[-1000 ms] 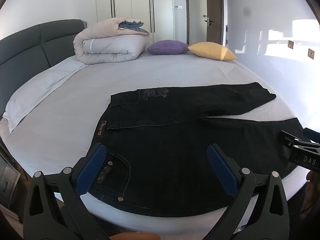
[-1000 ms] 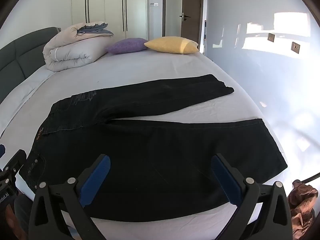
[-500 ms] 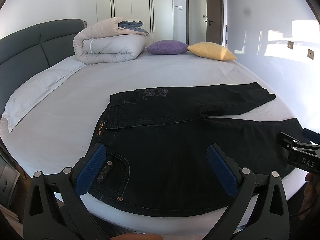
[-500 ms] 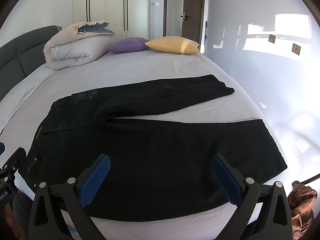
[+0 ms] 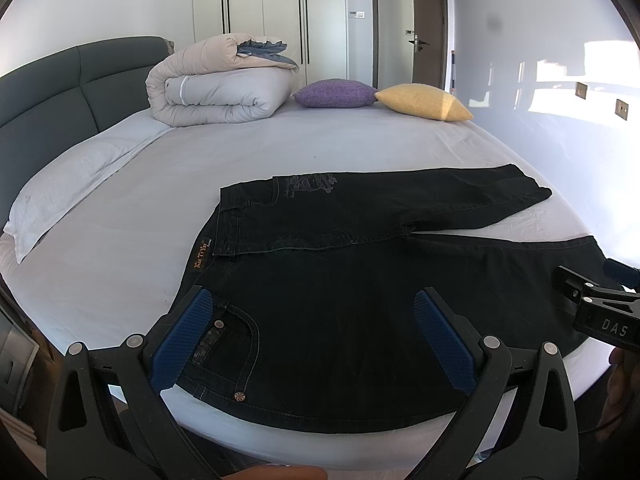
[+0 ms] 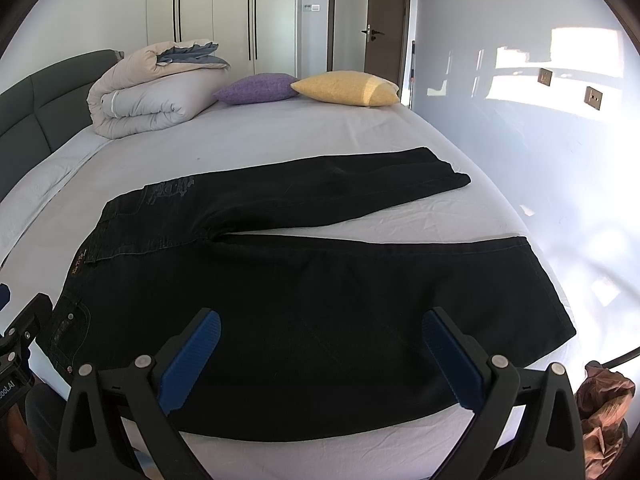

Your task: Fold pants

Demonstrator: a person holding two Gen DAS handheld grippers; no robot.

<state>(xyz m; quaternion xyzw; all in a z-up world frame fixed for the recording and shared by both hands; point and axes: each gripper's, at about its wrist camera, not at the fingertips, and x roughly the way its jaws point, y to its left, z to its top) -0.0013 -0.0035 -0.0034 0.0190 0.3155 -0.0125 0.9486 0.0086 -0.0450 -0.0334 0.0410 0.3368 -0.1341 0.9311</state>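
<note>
Ahead of your spread left gripper (image 5: 316,340) lies the pants' (image 5: 360,288) waist; legs run rightward toward your right gripper (image 6: 320,356), also spread, holding nothing.

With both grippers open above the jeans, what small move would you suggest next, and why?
Probably lower both grippers onto the near leg's edge: the left gripper by the waistband pocket, the right gripper nearer the hem. The black jeans lie flat, legs apart, nothing gripped.
</note>
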